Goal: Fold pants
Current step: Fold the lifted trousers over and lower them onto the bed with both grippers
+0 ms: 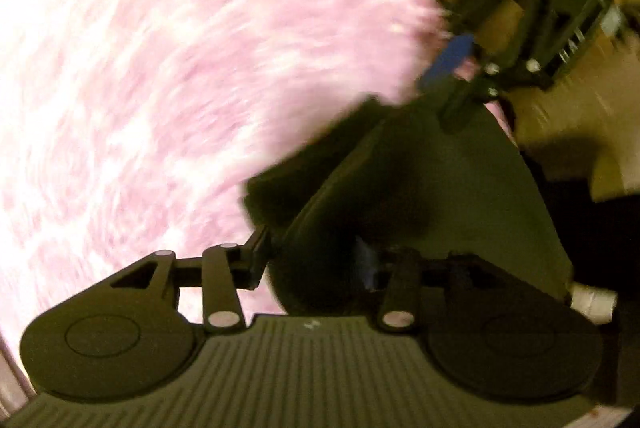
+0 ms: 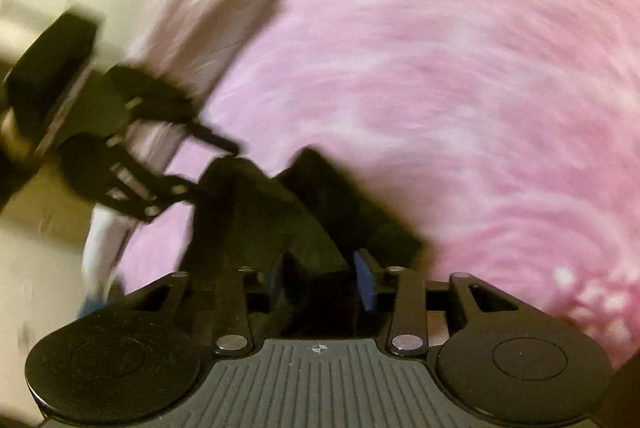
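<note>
The pants (image 1: pixel 420 187) are a dark piece of cloth stretched between both grippers, above a fluffy pink blanket (image 1: pixel 160 67). In the left wrist view my left gripper (image 1: pixel 316 264) is shut on one end of the cloth, which hides its right finger. My right gripper (image 1: pixel 456 79), with a blue pad, grips the far end at upper right. In the right wrist view the pants (image 2: pixel 260 211) run from my right gripper (image 2: pixel 320 284), whose blue pads clamp the fabric, to the left gripper (image 2: pixel 220 163) at mid left. Both views are motion-blurred.
The pink blanket (image 2: pixel 440 67) fills most of the right wrist view. A paler sheet (image 2: pixel 180 19) hangs at its left edge, with beige floor (image 2: pixel 52 248) beyond. In the left wrist view, dark furniture (image 1: pixel 560 7) and beige floor (image 1: pixel 560 123) lie at the right.
</note>
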Demonstrator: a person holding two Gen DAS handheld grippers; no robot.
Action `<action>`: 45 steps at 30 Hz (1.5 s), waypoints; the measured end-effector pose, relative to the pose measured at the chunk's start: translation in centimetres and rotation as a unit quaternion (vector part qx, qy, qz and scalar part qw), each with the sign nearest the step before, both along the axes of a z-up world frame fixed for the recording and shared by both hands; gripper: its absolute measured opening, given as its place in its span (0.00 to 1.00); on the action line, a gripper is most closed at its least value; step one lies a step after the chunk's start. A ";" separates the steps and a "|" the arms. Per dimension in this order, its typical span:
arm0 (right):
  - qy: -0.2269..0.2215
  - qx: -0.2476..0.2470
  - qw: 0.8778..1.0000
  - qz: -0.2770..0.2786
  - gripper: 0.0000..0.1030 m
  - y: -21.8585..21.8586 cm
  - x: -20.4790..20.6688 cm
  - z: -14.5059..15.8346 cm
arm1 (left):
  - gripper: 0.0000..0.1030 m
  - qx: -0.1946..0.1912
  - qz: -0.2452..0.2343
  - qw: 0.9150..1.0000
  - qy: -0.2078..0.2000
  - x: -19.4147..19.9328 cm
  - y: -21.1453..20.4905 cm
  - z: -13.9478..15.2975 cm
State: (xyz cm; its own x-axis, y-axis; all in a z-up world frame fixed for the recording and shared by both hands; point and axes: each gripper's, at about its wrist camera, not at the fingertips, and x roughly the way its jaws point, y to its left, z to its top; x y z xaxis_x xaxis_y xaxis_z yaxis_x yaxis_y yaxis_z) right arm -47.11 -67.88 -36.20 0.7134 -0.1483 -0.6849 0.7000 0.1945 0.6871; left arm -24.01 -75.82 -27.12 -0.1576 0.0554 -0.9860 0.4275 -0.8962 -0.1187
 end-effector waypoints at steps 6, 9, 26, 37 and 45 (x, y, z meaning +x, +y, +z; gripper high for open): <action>-0.040 0.007 0.996 -0.077 0.47 1.7 -2.0 0.9 | 0.44 0.024 0.123 0.991 0.050 4.5 -1.1 0.0; -0.038 0.011 0.995 -0.091 0.46 2.3 -1.8 1.0 | 0.33 0.035 0.173 0.982 0.071 5.0 -1.1 -1.0; -0.029 0.042 0.988 -0.146 0.53 2.6 -1.0 -1.7 | 0.24 0.036 0.195 0.978 0.069 2.1 -3.3 -5.3; 0.020 0.031 0.990 -0.132 0.41 0.8 -2.4 -5.2 | 0.25 0.022 0.212 0.974 0.078 1.9 -3.6 -5.6; 0.054 0.022 0.990 -0.127 0.41 1.8 -1.6 -2.7 | 0.22 0.005 0.235 0.968 0.088 4.6 0.9 -0.4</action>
State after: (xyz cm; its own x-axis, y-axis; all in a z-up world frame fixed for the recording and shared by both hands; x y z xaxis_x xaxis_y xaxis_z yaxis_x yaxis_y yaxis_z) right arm -48.68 -66.11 -38.94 0.5793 -0.2826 -0.7646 0.7922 -0.0259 0.6097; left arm -19.36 -74.96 -27.53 -0.3332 -0.0530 -0.9414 0.7604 -0.6054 -0.2351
